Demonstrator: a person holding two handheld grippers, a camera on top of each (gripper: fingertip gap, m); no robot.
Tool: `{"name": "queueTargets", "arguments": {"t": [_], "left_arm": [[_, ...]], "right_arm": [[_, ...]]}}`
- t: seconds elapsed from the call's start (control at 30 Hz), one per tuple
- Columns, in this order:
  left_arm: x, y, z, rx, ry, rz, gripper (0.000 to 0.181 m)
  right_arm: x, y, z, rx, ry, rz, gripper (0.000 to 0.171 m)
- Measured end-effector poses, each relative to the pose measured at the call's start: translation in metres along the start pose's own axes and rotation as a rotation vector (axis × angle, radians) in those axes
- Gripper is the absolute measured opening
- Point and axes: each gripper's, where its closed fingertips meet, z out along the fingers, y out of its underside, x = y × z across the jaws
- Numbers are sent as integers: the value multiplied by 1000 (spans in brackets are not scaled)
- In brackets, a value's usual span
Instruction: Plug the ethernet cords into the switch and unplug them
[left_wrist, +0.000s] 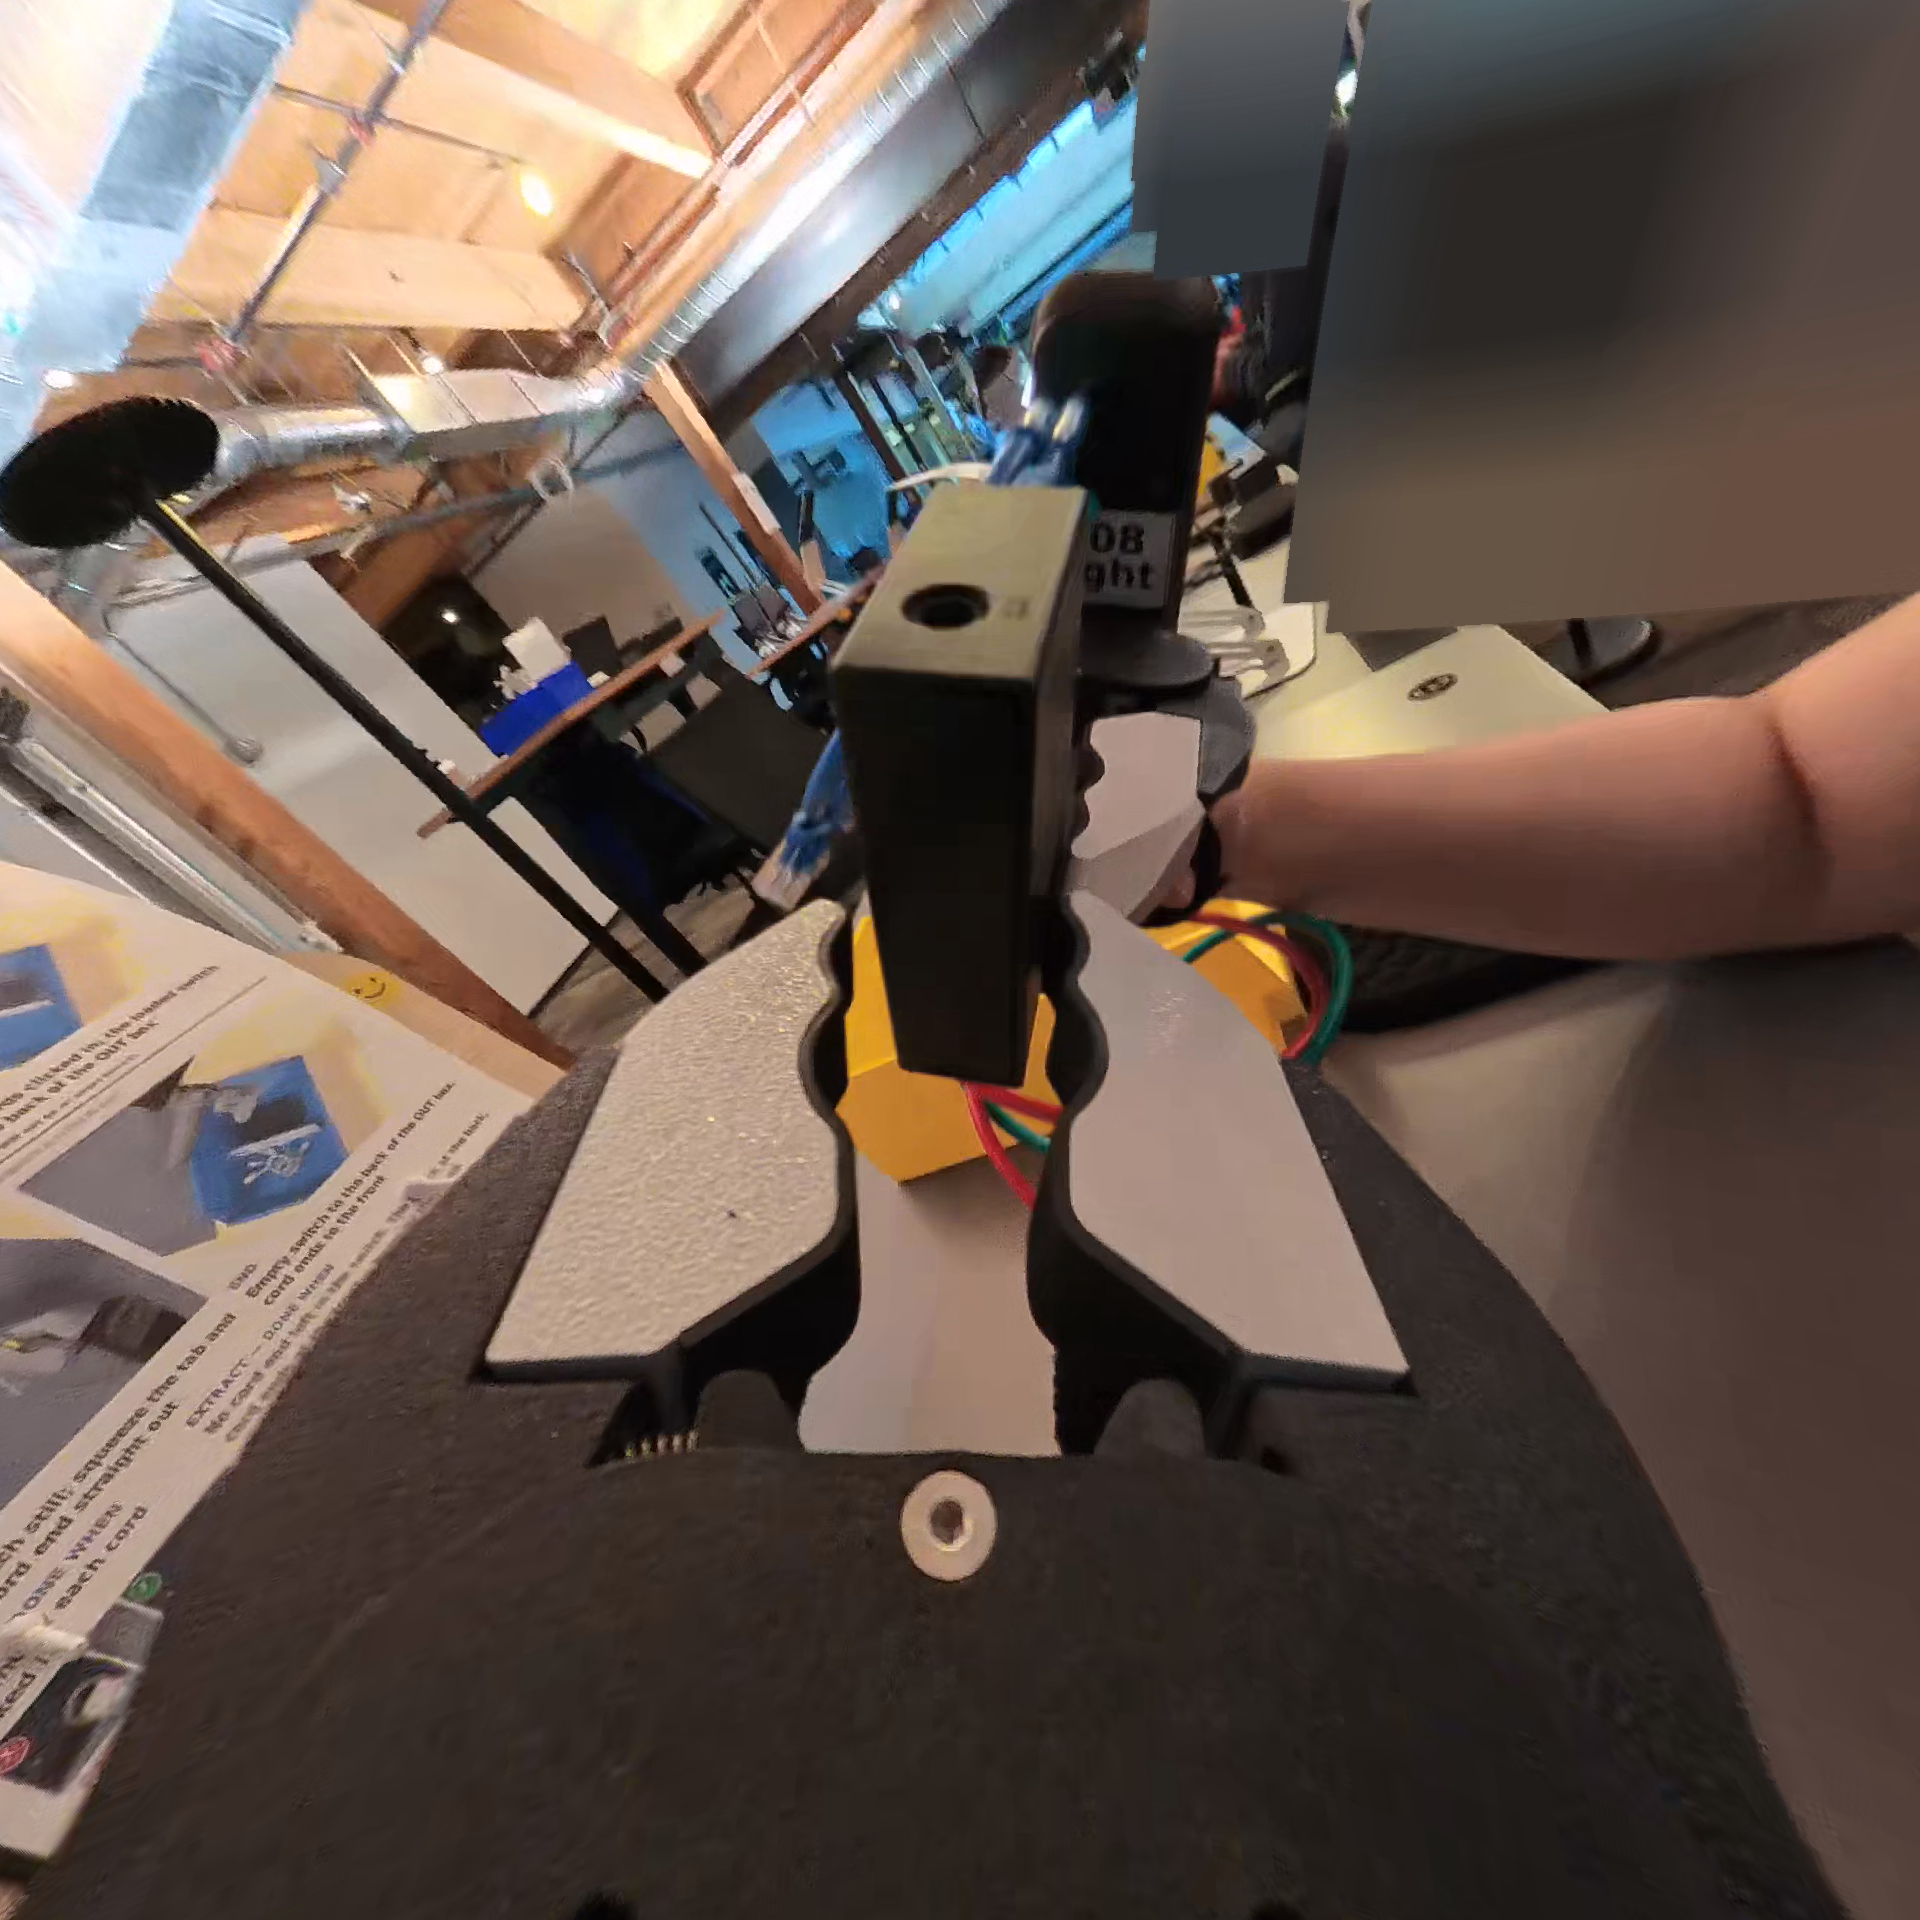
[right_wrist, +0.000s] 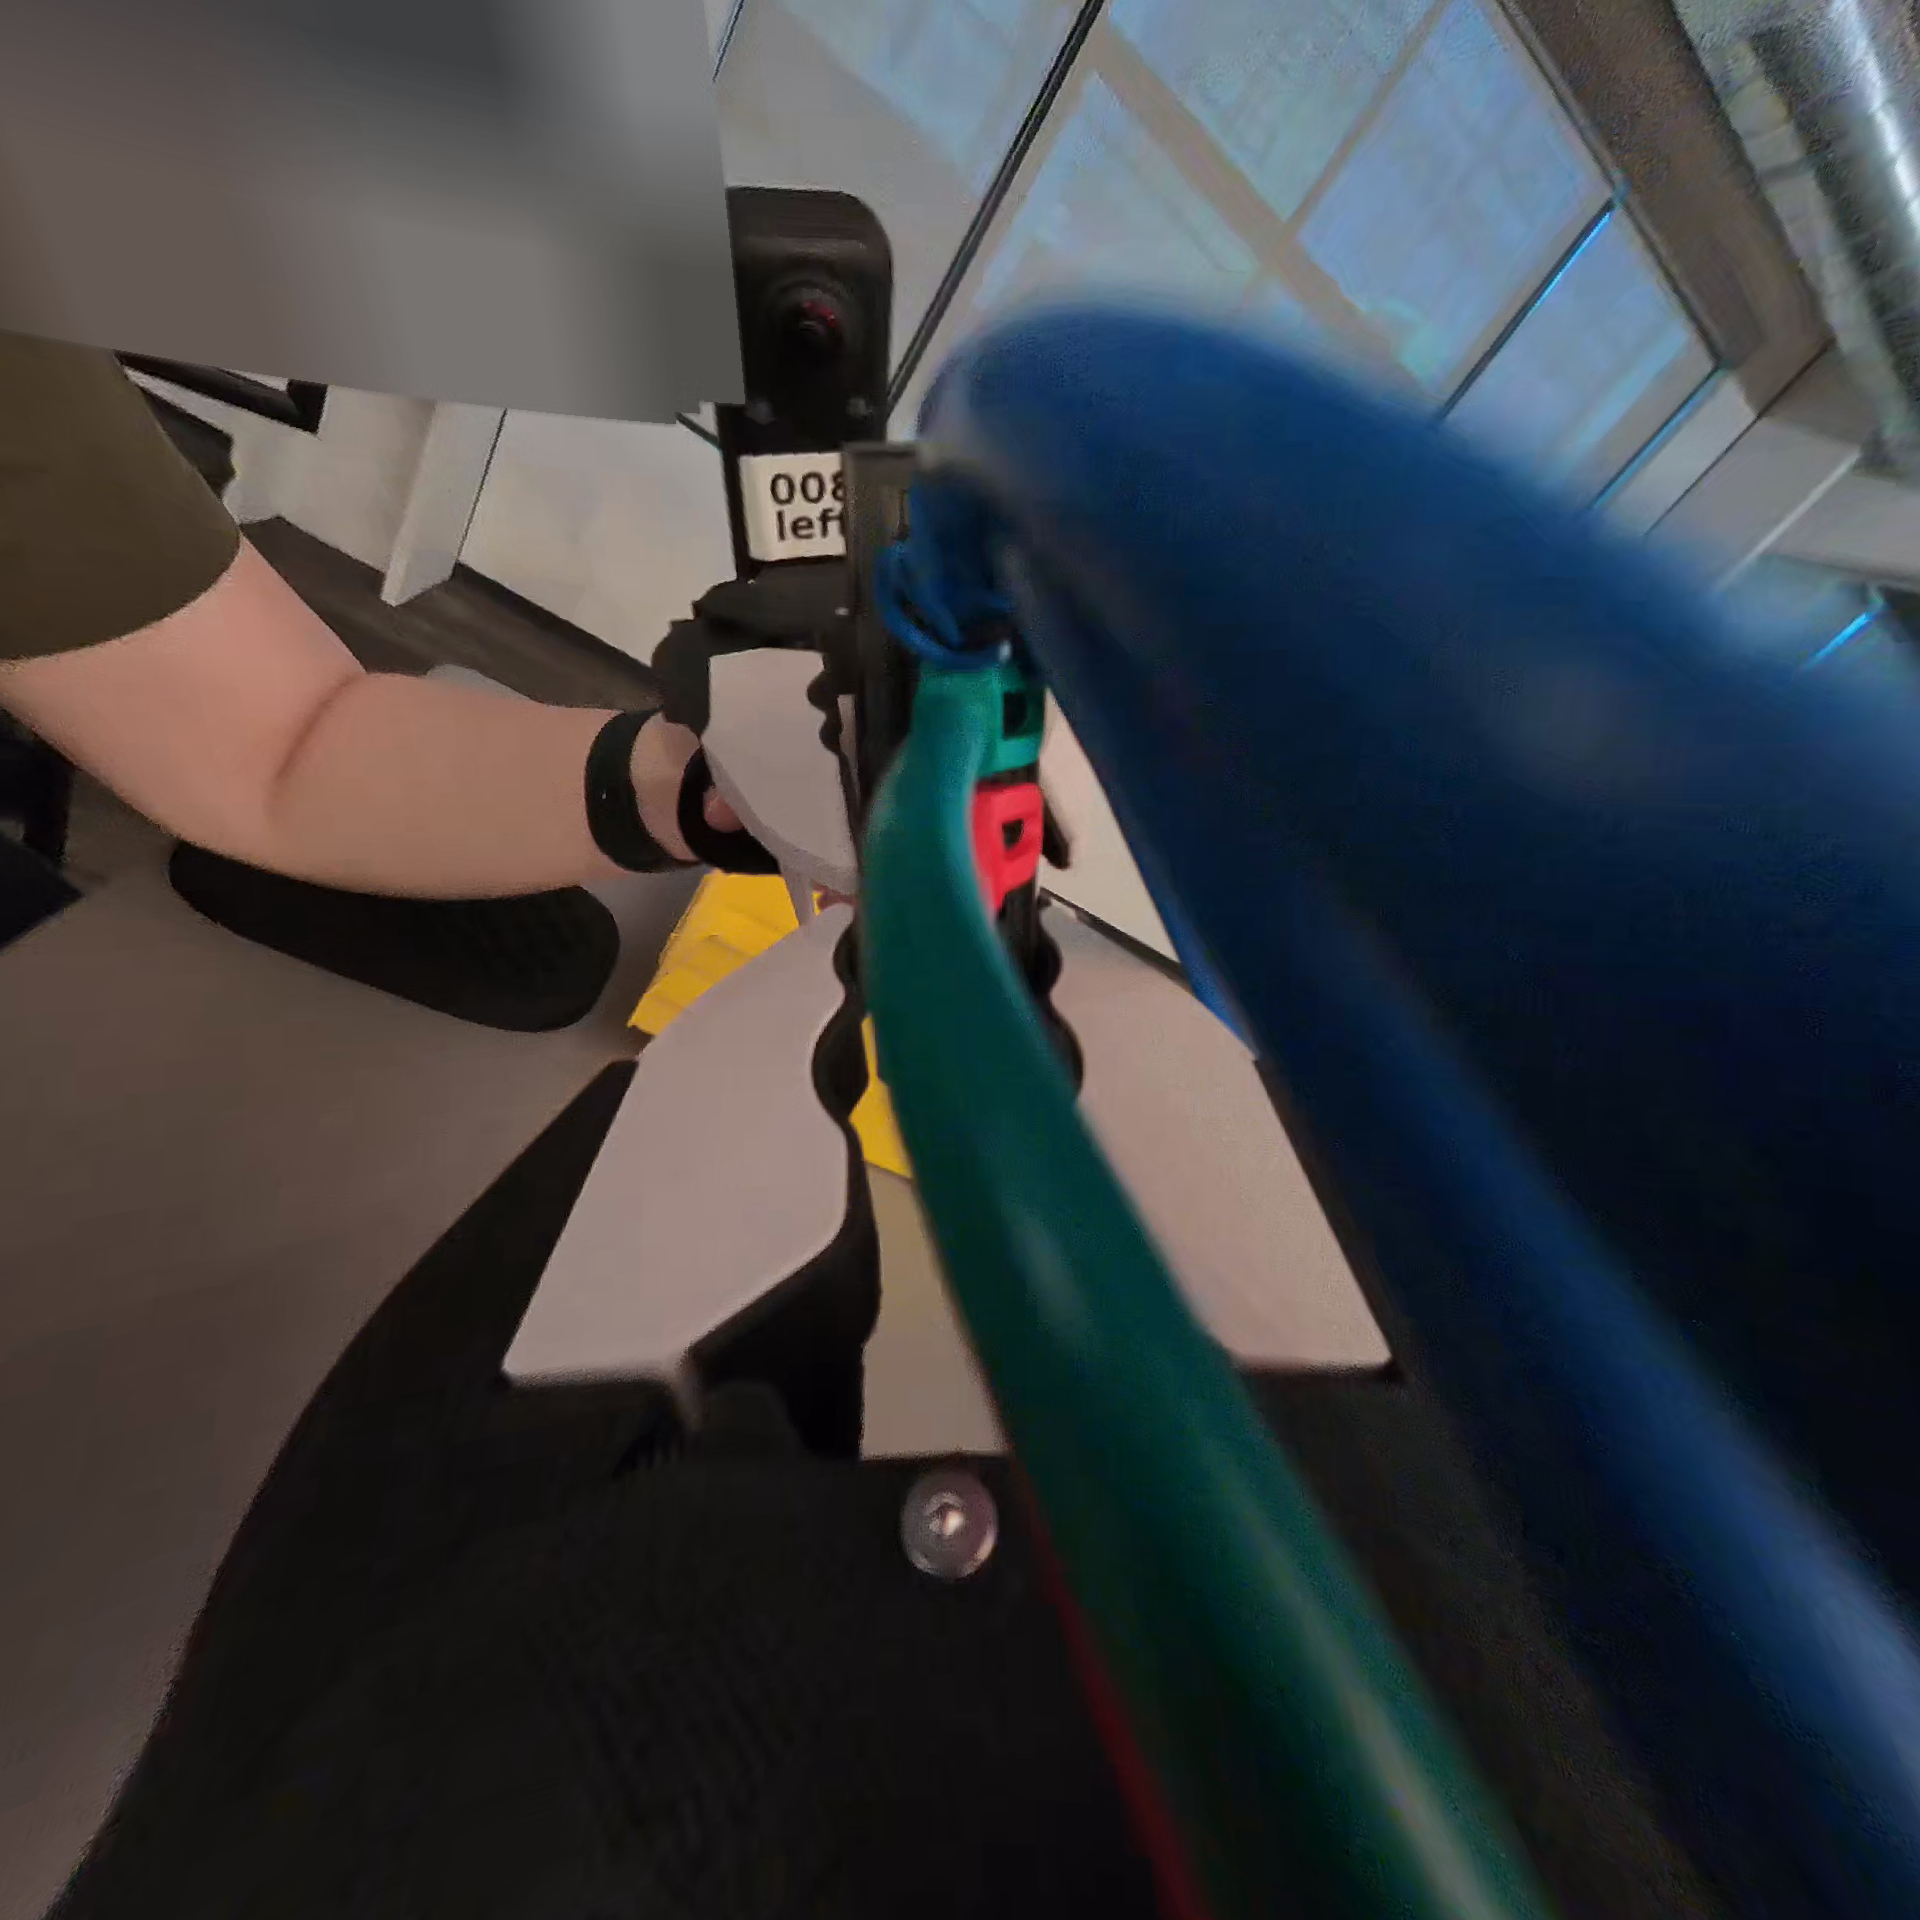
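Observation:
My left gripper (left_wrist: 951, 966) is shut on the lower end of a black switch (left_wrist: 956, 779) and holds it upright above a yellow box (left_wrist: 914, 1122). A blue cord (left_wrist: 821, 821) hangs from the switch's far side. Beyond the switch, a white finger (left_wrist: 1138, 821) of the right gripper shows. In the right wrist view my right gripper (right_wrist: 945, 966) has its jaws close together at the switch's edge (right_wrist: 868, 582). A green plug (right_wrist: 1013, 717) and a red plug (right_wrist: 1003, 842) sit in its ports. The green cord (right_wrist: 1039, 1247) and blue cord (right_wrist: 1455, 831) hide what the jaws hold.
A printed instruction sheet (left_wrist: 156, 1247) lies at the left on the grey table (left_wrist: 1662, 1247). A black wrist rest (right_wrist: 395, 935) lies under a person's arm (left_wrist: 1558, 821). Red and green cords (left_wrist: 1314, 966) loop beside the yellow box. A black floor lamp (left_wrist: 104, 468) stands behind. The grippers are tip to tip, or close to it.

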Motion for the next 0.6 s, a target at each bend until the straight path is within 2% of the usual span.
{"name": "queueTargets", "arguments": {"t": [0.1,0.2,0.33,0.43,0.5,0.6], "left_arm": [[1,7,8,-17,-34,28,32],[1,14,12,-55,-51,51,35],[-6,17,9,-108,-52,15,32],[-25,12,-3,-110,-132,1,31],[-44,8,-16,-116,-216,-19,30],[-64,14,-35,-185,-300,5,28]], "right_arm": [[0,15,1,-33,-21,36,25],[-2,24,2,-56,-40,58,30],[8,27,6,-73,26,83,36],[15,40,6,-179,94,-4,41],[11,48,6,-266,96,-139,38],[0,49,8,-370,63,-278,23]]}}
